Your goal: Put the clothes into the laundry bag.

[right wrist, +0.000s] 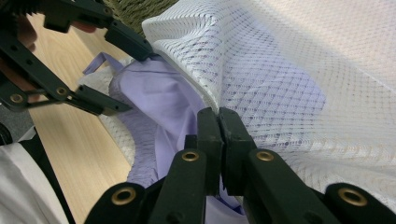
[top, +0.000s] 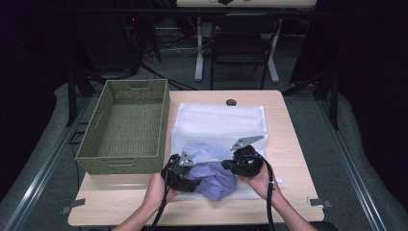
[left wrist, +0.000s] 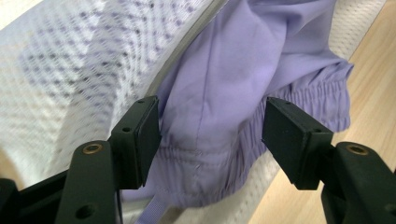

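Garment [left wrist: 224,93] half in mesh bag [top: 219,120] — R tool [right wrist: 219,126] clamped.

**A recording lab, not a home**

From my seat this reads as a lab — a lone wooden tabletop [top: 288,144] ringed by black curtains [top: 370,72], metal rails [top: 43,168] along the grey floor, loose cables [top: 168,48] behind, and a folding chair [top: 240,43] by another desk's [top: 245,3] white legs.
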The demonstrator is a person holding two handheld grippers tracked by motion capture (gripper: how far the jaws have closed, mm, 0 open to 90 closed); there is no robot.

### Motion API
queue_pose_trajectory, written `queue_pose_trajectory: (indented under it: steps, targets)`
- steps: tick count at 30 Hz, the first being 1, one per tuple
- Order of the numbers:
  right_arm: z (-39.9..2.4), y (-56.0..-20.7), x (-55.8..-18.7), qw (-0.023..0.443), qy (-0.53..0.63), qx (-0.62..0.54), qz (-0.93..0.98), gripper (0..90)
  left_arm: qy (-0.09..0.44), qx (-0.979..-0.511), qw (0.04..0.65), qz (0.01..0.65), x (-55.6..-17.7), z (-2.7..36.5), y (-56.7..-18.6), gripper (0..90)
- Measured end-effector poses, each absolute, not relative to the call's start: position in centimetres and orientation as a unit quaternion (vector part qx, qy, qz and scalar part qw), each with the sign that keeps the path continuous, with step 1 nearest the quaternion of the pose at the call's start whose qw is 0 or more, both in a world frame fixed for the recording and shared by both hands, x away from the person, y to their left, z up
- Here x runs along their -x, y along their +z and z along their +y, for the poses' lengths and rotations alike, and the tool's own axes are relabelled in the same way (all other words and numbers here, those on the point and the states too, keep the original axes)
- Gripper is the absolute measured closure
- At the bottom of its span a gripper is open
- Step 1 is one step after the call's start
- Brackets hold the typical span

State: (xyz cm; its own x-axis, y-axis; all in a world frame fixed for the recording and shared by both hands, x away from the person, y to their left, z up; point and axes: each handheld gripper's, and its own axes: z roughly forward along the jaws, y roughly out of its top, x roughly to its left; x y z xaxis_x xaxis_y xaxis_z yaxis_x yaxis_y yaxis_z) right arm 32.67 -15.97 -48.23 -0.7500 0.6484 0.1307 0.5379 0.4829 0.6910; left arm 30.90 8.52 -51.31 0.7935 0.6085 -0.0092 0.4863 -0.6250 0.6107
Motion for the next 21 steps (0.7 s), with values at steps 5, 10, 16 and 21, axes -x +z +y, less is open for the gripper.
queue_pose_trajectory:
  steps: [5,10,16,21]
  targets:
    - [-15.9,-48.2,-32.6,0.074,0.372,-0.346,0.858,88.5,0.095,-0.898,0.291,0.315,-30.5,9.5,-51.6,36.8]
    - [-15.8,-48.4,-32.6,0.077,0.366,-0.344,0.861,88.4,0.096,-0.904,0.262,0.325,-31.2,9.1,-53.4,44.5]
    - [-15.5,-48.6,-32.5,0.079,0.36,-0.34,0.865,88.5,0.106,-0.904,0.27,0.313,-32.0,8.5,-54.0,69.9]
    - [-15.4,-48.1,-32.4,0.077,0.37,-0.342,0.86,88.6,0.107,-0.899,0.301,0.301,-32.2,7.5,-53.2,77.1]
